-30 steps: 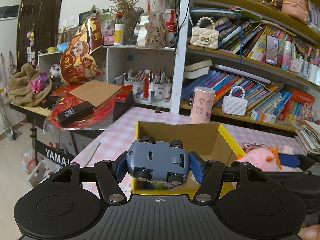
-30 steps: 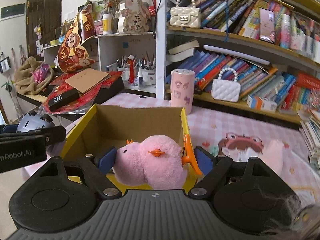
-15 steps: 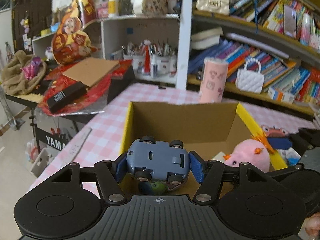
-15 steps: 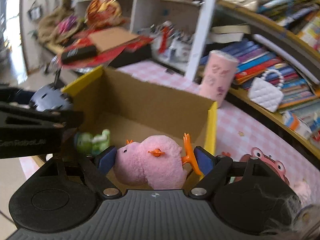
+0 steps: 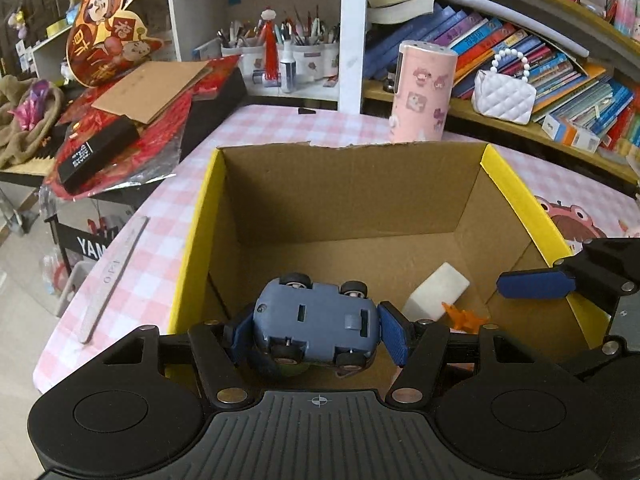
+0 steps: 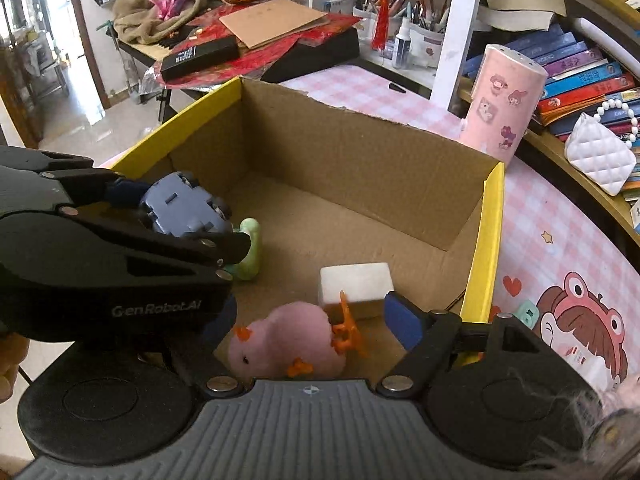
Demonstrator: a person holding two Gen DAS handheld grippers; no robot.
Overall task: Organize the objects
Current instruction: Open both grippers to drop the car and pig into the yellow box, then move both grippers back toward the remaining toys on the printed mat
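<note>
While pinching blue plastic toy car (image 5: 316, 322) upside down, long axis across left gripper (image 5: 316, 334) | hangs over brown cardboard box (image 5: 352, 184) near-left corner | right gripper (image 6: 316, 320) spread wide, pink plush chick (image 6: 286, 344) lying loose between.

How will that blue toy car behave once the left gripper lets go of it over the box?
The blue toy car is clamped wheels-up by the left gripper, so it probably lands on its roof or tumbles rather than rolling. Its shell looks like hard plastic: likely stiff and light, and it may slip on the pads. It may knock the green toy below in the cardboard box.
</note>
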